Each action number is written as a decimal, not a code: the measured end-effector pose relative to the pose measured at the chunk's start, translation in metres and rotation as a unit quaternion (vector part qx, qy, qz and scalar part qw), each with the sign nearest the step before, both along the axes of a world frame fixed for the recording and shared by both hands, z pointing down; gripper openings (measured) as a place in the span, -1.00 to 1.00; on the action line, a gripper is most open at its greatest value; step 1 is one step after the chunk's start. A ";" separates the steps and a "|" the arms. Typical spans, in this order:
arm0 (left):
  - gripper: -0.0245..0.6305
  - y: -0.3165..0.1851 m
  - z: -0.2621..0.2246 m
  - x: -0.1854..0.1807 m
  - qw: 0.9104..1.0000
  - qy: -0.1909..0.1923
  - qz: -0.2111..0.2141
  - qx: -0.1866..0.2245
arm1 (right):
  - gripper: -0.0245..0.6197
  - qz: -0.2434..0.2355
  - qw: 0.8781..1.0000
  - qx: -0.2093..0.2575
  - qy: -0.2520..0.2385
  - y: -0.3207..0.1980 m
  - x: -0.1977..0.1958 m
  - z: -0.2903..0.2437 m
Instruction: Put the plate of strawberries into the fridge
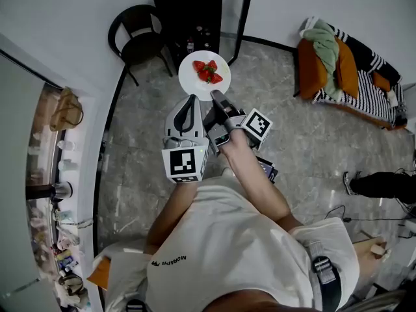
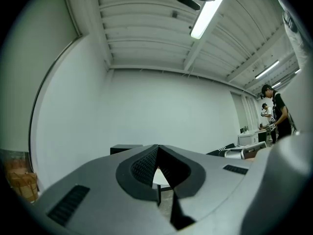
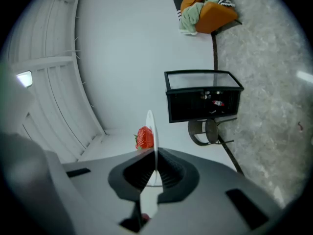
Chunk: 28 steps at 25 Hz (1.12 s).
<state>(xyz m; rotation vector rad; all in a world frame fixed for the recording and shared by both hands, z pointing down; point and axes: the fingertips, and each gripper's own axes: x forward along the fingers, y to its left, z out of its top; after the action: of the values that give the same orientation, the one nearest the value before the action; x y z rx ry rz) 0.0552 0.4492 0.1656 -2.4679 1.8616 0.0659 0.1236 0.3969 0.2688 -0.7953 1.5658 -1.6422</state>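
Note:
A white plate (image 1: 195, 83) with a few red strawberries (image 1: 207, 71) is held in the air in front of a small black fridge (image 1: 188, 15), whose glass door (image 1: 242, 12) stands open. My right gripper (image 1: 218, 97) is shut on the plate's near rim. In the right gripper view the plate (image 3: 150, 129) shows edge-on between the jaws of that gripper (image 3: 153, 155), with a strawberry (image 3: 145, 137) beside it and the fridge (image 3: 203, 102) beyond. My left gripper (image 1: 192, 101) hangs just left of it, near the plate's edge. Its jaws meet with nothing between them in the left gripper view (image 2: 157, 151).
A black chair (image 1: 138, 39) stands left of the fridge. At the right is a couch (image 1: 344, 70) with orange cushions and a striped blanket. A cluttered shelf (image 1: 55, 194) runs along the left wall. Someone's shoe (image 1: 377, 184) is on the floor at the right.

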 end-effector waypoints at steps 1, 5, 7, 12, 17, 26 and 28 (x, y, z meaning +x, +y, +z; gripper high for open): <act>-0.92 0.000 0.001 0.001 1.000 -0.001 -0.001 -0.001 | -0.86 0.000 1.000 -0.002 0.003 0.000 0.001 0.001; -0.92 -0.002 0.007 0.005 1.000 -0.005 -0.004 -0.010 | -0.86 -0.002 1.000 -0.011 0.011 -0.001 0.006 0.005; -0.92 -0.004 0.008 0.010 1.000 -0.007 -0.007 -0.009 | -0.86 -0.005 1.000 -0.017 0.021 -0.002 0.012 0.009; -0.92 -0.010 0.010 0.028 1.000 -0.016 -0.015 -0.008 | -0.86 -0.011 1.000 -0.015 0.020 -0.011 0.028 0.015; -0.92 -0.014 0.022 0.044 0.999 -0.021 -0.033 -0.013 | -0.86 -0.026 0.999 -0.021 0.031 -0.019 0.042 0.025; -0.92 -0.046 0.040 0.043 0.998 -0.025 -0.053 -0.023 | -0.86 -0.041 0.997 -0.041 0.047 -0.053 0.041 0.045; -0.92 -0.063 0.045 0.039 0.998 -0.022 -0.055 -0.026 | -0.86 -0.043 0.997 -0.048 0.052 -0.069 0.037 0.052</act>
<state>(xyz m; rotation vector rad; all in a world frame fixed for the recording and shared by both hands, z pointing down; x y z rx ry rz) 0.0938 0.3862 0.2107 -2.3720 2.0023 -0.0412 0.1610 0.3282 0.3212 -0.8879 1.6233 -1.7740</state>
